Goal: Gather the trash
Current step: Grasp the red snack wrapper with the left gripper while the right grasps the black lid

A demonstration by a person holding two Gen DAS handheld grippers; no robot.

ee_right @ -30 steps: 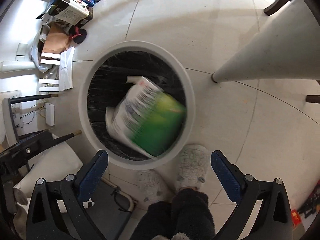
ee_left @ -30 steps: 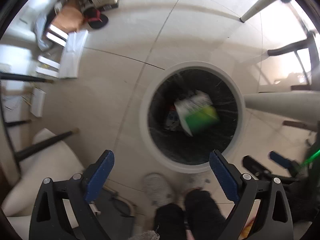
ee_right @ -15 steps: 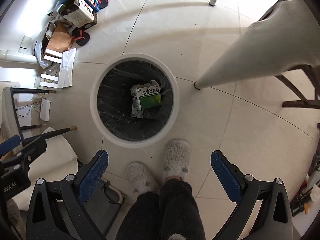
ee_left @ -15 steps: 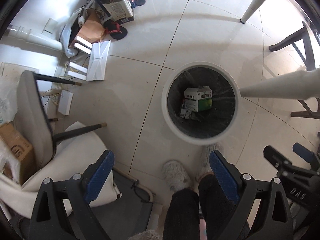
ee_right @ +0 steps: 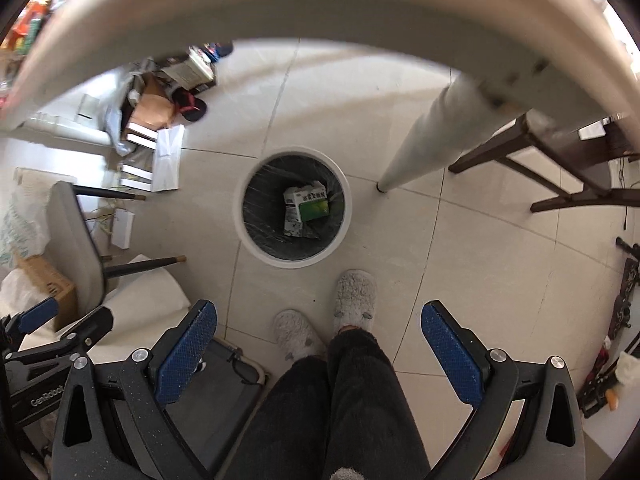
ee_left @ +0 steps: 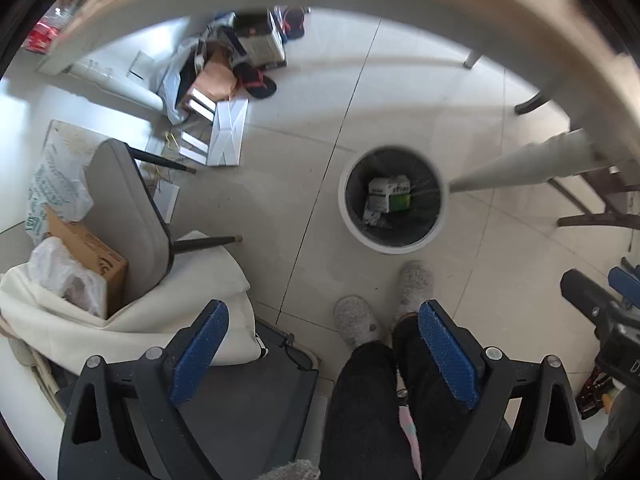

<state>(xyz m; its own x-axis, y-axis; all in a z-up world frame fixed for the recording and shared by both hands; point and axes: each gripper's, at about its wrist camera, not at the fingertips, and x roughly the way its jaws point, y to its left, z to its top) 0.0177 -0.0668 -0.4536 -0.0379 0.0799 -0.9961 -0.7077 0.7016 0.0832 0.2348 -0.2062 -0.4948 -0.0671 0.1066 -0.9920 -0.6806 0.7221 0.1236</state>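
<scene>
High above the floor, left gripper and right gripper hang spread and empty — the green-and-white cardboard carton lies inside the round white black-lined bin. Rising further risks striking the pale table edge overhead.

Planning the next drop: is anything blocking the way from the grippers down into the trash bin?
Nothing visible does. The trash bin stands open on the floor below both empty grippers, left gripper and right gripper, holding only a green-and-white box. The table leg stands beside it.

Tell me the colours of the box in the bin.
White and green box, clearest in the right wrist view.
</scene>
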